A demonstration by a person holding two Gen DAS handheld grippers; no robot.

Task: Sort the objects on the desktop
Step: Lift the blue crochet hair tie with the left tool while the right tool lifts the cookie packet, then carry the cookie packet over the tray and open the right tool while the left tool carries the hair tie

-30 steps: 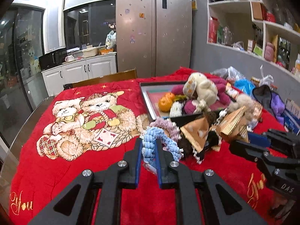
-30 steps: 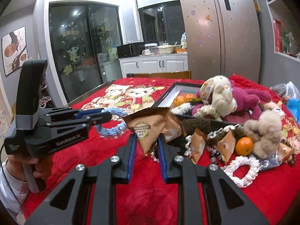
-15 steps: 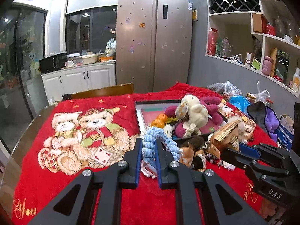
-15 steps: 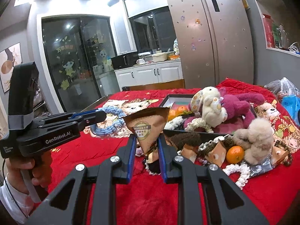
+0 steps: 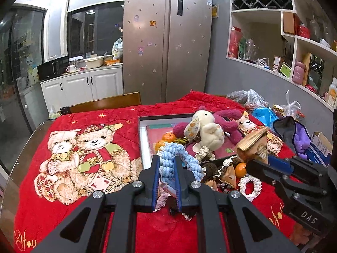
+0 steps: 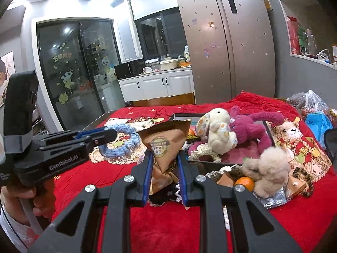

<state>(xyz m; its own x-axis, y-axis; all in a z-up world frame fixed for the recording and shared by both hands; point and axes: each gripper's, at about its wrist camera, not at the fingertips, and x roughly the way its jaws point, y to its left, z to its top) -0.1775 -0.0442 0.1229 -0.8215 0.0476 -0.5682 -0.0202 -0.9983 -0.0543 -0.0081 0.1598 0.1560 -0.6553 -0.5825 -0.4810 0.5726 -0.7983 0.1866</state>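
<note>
My left gripper is shut on a light blue knitted ring and holds it above the red blanket; the ring also shows in the right wrist view. My right gripper is shut on a brown triangular paper packet, lifted above the pile; the packet also shows in the left wrist view. A black-framed tray lies ahead, holding a cream plush rabbit, a magenta plush and oranges.
A pile of small packets, a white knitted ring, an orange and a beige fluffy toy lies in front of the tray. Bags and a purple cloth crowd the right edge. The bear-print blanket spreads to the left.
Both grippers have risen, lifting the blue ring and the brown packet up off the pile. The table looks lower and farther in both views.
</note>
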